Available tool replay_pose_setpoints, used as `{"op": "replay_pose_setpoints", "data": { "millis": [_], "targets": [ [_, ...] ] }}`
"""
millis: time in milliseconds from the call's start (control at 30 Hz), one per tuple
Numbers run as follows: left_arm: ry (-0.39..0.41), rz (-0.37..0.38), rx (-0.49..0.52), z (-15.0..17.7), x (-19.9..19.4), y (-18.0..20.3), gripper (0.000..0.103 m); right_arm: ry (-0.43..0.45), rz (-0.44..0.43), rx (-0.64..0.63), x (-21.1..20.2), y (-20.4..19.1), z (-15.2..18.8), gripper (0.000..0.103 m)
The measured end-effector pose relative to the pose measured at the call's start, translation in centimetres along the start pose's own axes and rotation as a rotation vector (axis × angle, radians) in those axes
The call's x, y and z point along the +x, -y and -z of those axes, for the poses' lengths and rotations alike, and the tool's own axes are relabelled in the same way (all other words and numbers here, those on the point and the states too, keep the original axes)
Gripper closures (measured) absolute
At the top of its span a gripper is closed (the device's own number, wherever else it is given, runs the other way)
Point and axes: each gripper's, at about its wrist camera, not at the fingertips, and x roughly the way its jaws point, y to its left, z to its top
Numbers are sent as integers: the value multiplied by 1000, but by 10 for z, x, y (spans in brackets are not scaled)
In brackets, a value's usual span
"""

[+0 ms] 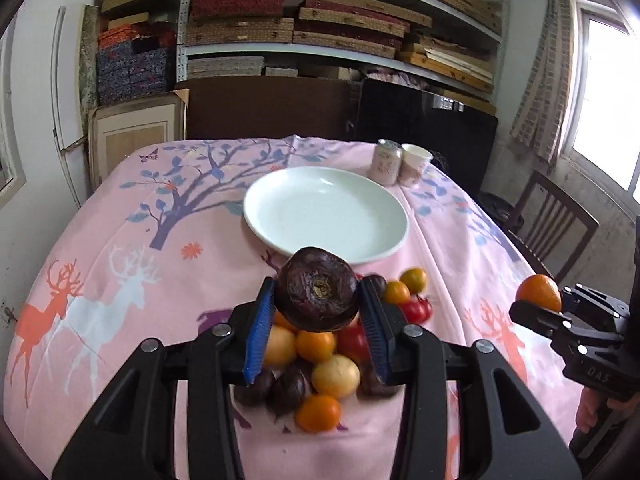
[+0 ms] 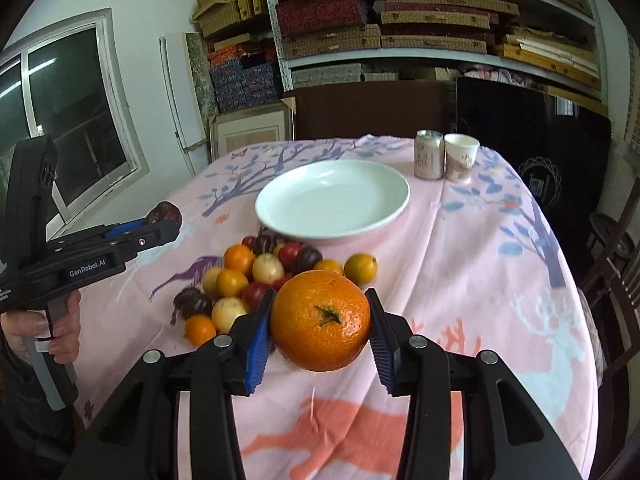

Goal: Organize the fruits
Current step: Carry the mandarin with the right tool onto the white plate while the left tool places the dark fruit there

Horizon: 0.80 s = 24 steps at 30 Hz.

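I am holding a dark purple fruit [image 1: 317, 295] clamped in my left tool [image 1: 318, 312], raised above the fruit pile [image 1: 320, 360] on the pink-clothed counter [image 1: 120, 280]. My right tool [image 2: 320, 320] is gripping an orange [image 2: 320, 320] just beside the same pile. The white plate [image 2: 280, 216] is sitting beyond the fruit, with a can [image 2: 429, 155] and a paper cup [image 2: 460, 158] standing near the far edge.

Storeroom: shelves [image 2: 440, 52] stacked with boxes; table under pink tablecloth [image 2: 480, 248].
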Motion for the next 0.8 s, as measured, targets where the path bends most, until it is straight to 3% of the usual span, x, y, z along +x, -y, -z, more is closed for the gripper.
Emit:
{"op": "replay_pose_setpoints", "data": {
  "millis": [200,367,467,600,800],
  "targets": [
    [-12,-80,0,-52,77,-12,62,7,40,32,71,20,-54,59],
    [-75,-94,-16,-66,133,-25,62,-65,18,33,128,29,-65,59],
    [-75,-113,-23,-70,153,-31,62,-94,29,36,151,31,-65,59],
    [-113,-81,-29,-68,174,-33,62,-135,31,23,171,31,-63,59],
    [-108,-74,-8,-70,181,-27,62,-148,19,4,185,26,-61,59]
  ]
}}
